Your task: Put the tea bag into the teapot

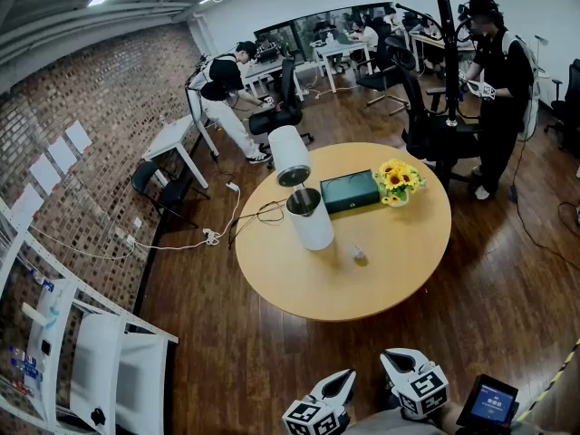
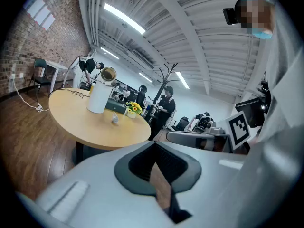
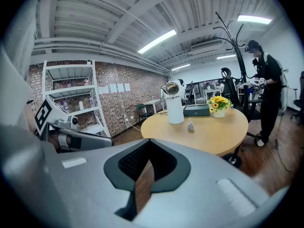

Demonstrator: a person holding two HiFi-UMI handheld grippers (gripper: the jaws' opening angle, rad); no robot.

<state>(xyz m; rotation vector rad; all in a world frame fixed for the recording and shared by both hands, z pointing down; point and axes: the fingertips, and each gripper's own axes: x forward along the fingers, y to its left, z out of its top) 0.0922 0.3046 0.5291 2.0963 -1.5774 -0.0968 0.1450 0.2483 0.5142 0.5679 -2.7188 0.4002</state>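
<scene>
A tall white teapot (image 1: 310, 217) stands on the round wooden table (image 1: 381, 284) with its lid (image 1: 290, 155) tipped back and its mouth uncovered. The small tea bag (image 1: 359, 255) lies on the tabletop to the right of it, nearer me. Both grippers hang low at the frame's bottom, well short of the table: left gripper (image 1: 337, 386), right gripper (image 1: 399, 362). Each has its jaws together with nothing between them. The left gripper view shows the teapot (image 2: 98, 98) and tea bag (image 2: 114, 119) far off; the right gripper view shows the same teapot (image 3: 175, 109) and tea bag (image 3: 190, 126).
A green box (image 1: 350, 191) and a pot of sunflowers (image 1: 397, 181) sit behind the teapot. Cables (image 1: 208, 236) run over the wooden floor left of the table. White shelving (image 1: 63, 333) stands at the left. A coat rack (image 1: 447, 43), office chairs and two people are beyond the table.
</scene>
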